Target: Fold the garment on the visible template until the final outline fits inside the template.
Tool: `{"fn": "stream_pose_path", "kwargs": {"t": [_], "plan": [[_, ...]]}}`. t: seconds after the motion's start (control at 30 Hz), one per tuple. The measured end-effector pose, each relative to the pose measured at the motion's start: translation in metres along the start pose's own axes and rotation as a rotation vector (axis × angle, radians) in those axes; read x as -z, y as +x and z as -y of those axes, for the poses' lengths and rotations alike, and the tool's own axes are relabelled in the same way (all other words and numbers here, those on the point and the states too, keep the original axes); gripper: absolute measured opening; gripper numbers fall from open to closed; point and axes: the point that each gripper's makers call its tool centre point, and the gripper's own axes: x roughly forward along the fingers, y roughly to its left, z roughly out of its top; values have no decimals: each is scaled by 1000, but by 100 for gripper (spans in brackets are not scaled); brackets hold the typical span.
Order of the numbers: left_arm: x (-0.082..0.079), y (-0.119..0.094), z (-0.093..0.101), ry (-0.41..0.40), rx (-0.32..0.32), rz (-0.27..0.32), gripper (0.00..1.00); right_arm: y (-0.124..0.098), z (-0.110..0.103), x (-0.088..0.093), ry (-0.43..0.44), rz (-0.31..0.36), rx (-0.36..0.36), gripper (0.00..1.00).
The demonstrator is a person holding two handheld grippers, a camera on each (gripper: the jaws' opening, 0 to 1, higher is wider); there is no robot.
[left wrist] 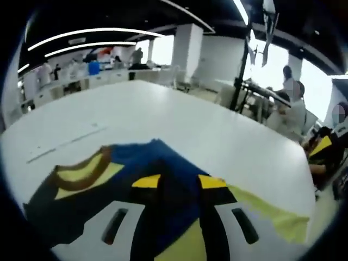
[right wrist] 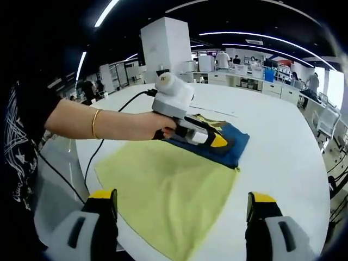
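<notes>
A navy garment (left wrist: 163,163) with a yellow and brown collar (left wrist: 87,171) lies bunched on the far end of a yellow template cloth (right wrist: 168,190) on a white table (right wrist: 283,141). In the right gripper view the garment (right wrist: 234,148) forms a small pile. My left gripper (left wrist: 179,182) has its jaws narrowed, with navy fabric between the tips; whether they pinch it is unclear. A hand holds this left gripper (right wrist: 215,140) low on the pile. My right gripper (right wrist: 182,200) stands open above the template's near edge, with nothing between its fingers.
The person's bare arm (right wrist: 103,124) with a bracelet reaches in from the left, and a black cable (right wrist: 109,142) trails off the table. Seated people (left wrist: 291,109) are past the table's right edge (left wrist: 304,163). Desks and a white pillar (right wrist: 166,46) stand farther back.
</notes>
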Motion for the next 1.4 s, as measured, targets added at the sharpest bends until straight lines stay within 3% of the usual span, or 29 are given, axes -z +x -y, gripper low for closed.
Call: {"fn": "stream_pose_path", "kwargs": {"t": [0.3,0.47,0.6,0.73,1.03,1.4], "plan": [[-8,-21,-22,46,-79,20,63,1,0,-1,-7,0,-7,100],[-8,-37,-37,35,-117,28,82,2,1,-3,-9,3,-1,100],[-5,-53,-48,18,-141,25,92,3,0,-4,-6,8,-2,100],[5,-71,-61,-8,-161,-8,96,5,-3,-6,-2,10,-13,100],[23,-120,-76,-54,-163,0,99,7,-13,-7,-15,-5,-40,100],[33,-173,-87,-29,-205,-4,99,11,-22,-3,-36,-39,-64,100]]}}
